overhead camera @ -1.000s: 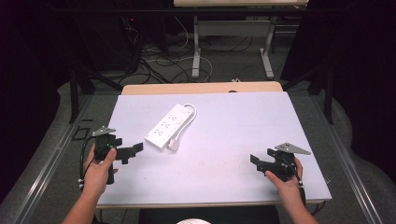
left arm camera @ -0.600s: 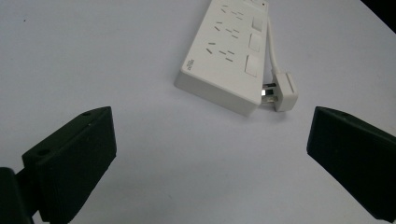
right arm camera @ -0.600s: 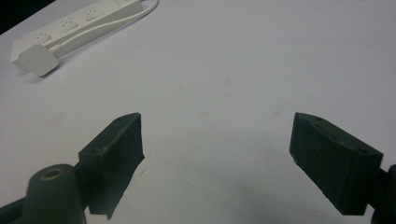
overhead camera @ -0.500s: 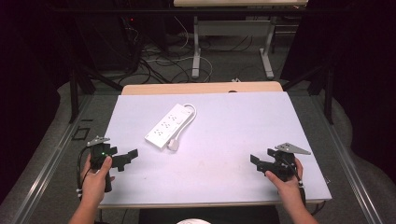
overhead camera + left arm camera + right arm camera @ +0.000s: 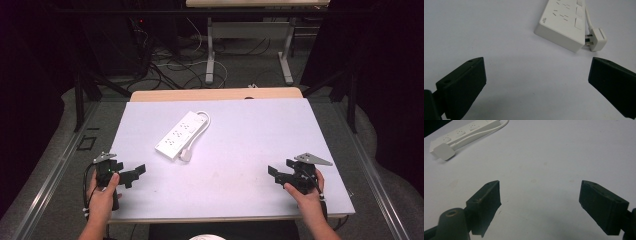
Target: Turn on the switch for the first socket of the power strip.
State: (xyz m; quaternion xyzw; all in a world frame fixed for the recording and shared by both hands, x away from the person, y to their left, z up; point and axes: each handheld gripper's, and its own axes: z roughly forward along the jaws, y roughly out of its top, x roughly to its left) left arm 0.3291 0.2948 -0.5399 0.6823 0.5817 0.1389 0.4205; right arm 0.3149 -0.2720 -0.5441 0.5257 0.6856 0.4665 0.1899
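The tabletop (image 5: 240,150) was a wide, pale sheet, bare over most of its face, with a strip of light wood showing along its far edge. Beyond it, on the floor, black cables (image 5: 170,65) lay tangled beside the grey legs of another table (image 5: 211,55).

Nothing stood between either gripper and the strip (image 5: 181,134); open tabletop lay in front of both.

The strip lay left of the middle, towards the far half, set aslant with one short end nearer the person. It was a long white block with a row of sockets along its top; in the left gripper view its near end (image 5: 564,27) showed a small dark mark on the corner and flat square buttons along one side. Its white cord (image 5: 204,119) looped out of the far end and ran back down the strip's side. The plug (image 5: 186,155) lay at the near end, just beside the block; in the left gripper view its prongs (image 5: 587,40) pointed at the block's end wall, though whether they touched it could not be told.

The left gripper (image 5: 134,175) hovered at the near-left corner, well apart from the strip, its jaws spread wide and holding nothing. The right gripper (image 5: 278,175) sat at the near-right, farther off, its jaws likewise spread and empty.
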